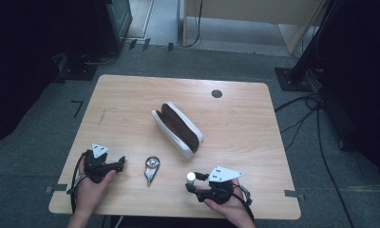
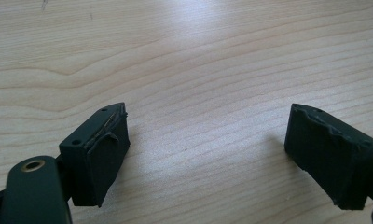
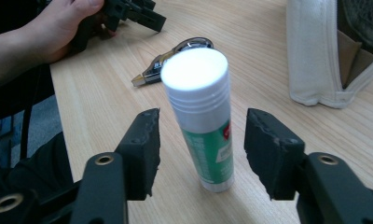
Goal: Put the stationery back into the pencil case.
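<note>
A glue stick (image 3: 201,121) with a white ribbed cap and green label stands upright on the wooden table (image 3: 268,56). The right gripper (image 3: 201,144) has its jaws apart on either side, not touching it. The left gripper (image 2: 208,154) rests with jaws wide apart.

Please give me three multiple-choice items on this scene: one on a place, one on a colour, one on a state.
1. Where does the upright white-capped green glue stick stand?
A. between the right claw's jaws
B. inside the pouch
C. beside the left claw

2. What colour is the open zip pouch's outside?
A. red
B. white
C. black

3. How is the left claw?
A. shut on a tool
B. open over bare wooden table
C. shut on the pouch

Answers: 1 A, the jaws flank it with gaps; 2 B, white shell, brown lining; 3 B, the jaws stand wide apart.
</note>
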Tool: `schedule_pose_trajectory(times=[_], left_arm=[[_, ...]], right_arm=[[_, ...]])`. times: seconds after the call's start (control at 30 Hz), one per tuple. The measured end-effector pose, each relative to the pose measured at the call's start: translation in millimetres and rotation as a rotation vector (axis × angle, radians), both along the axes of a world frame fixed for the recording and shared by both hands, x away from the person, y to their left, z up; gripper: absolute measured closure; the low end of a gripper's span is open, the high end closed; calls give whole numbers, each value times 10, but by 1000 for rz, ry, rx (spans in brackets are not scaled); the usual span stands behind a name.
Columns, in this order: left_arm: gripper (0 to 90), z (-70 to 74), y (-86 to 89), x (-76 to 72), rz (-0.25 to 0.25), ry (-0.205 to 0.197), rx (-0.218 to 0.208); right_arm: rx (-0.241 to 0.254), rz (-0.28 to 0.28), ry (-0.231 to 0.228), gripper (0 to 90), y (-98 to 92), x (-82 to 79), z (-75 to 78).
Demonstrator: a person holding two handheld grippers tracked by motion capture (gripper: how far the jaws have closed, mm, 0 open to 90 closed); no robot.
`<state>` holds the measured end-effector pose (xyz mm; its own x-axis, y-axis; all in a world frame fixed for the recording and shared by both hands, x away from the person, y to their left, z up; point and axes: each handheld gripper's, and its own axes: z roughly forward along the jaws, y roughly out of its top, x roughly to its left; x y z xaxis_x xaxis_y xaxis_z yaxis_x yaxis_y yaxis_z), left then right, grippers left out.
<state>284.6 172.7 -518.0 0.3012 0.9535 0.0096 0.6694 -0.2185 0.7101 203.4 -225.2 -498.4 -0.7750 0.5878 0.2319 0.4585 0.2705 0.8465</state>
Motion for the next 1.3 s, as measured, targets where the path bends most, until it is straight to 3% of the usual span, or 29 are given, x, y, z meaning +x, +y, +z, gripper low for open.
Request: schedule_pose_trajectory(times=[0.47, 0.57, 1.0, 1.3], left_arm=[[139, 0, 0, 0, 0, 0, 0], [138, 0, 0, 0, 0, 0, 0], [139, 0, 0, 0, 0, 0, 0], [139, 0, 0, 0, 0, 0, 0]], right_arm=[[-5, -7, 7, 606, 32, 17, -86], [0, -15, -13, 657, 14, 6, -69], [-32, -48, -48, 660, 21, -9, 14], [-1, -61, -58, 660, -57, 25, 153]])
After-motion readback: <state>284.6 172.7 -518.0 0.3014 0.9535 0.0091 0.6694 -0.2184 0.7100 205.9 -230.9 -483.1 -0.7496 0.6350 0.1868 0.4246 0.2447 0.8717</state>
